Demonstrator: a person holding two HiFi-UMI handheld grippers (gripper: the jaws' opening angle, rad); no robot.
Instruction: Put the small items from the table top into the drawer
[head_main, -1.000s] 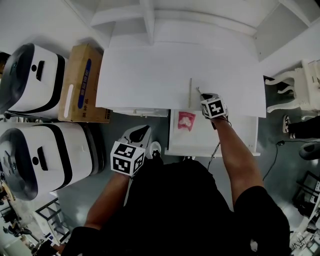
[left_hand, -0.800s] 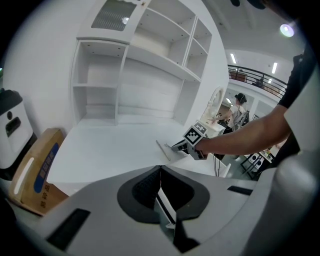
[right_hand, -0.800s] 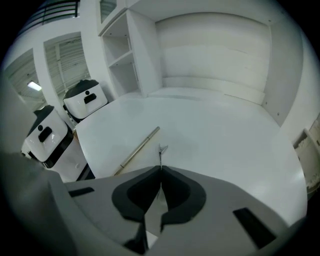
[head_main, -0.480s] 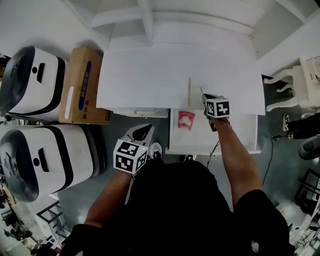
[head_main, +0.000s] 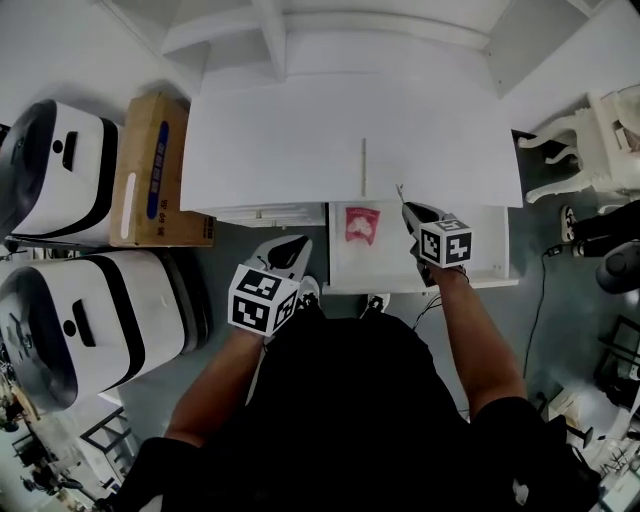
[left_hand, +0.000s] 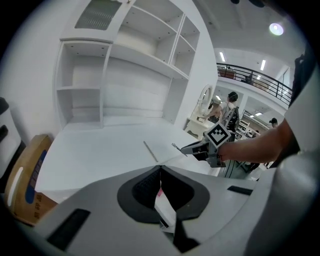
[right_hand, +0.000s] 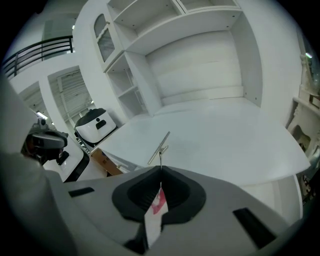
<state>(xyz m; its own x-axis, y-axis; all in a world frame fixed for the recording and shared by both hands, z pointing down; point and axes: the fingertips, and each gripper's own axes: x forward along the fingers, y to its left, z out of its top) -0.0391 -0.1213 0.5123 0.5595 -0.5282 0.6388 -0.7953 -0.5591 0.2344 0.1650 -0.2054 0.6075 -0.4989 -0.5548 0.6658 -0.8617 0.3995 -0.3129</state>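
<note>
**Q:** Where's the small stuff right now?

**A:** The pink packet (head_main: 360, 222) is lying in the open drawer (head_main: 485, 250). A thin stick (head_main: 363, 165) sits on the counter (head_main: 270, 140) at its 12 o'clock. My right gripper (head_main: 404, 204) is at its 3 o'clock, jaws pinched on a thin metal bit (head_main: 399, 190).

**Q:** And the left?

**A:** My left gripper (head_main: 298, 243) is at 7 o'clock, jaws closed on nothing.

bright, even light | fisheye edges (dark vignette) | soft shadows

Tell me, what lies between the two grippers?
A red-and-white packet in the open drawer, per the head view; the right gripper holds a thin metal pin.
</note>
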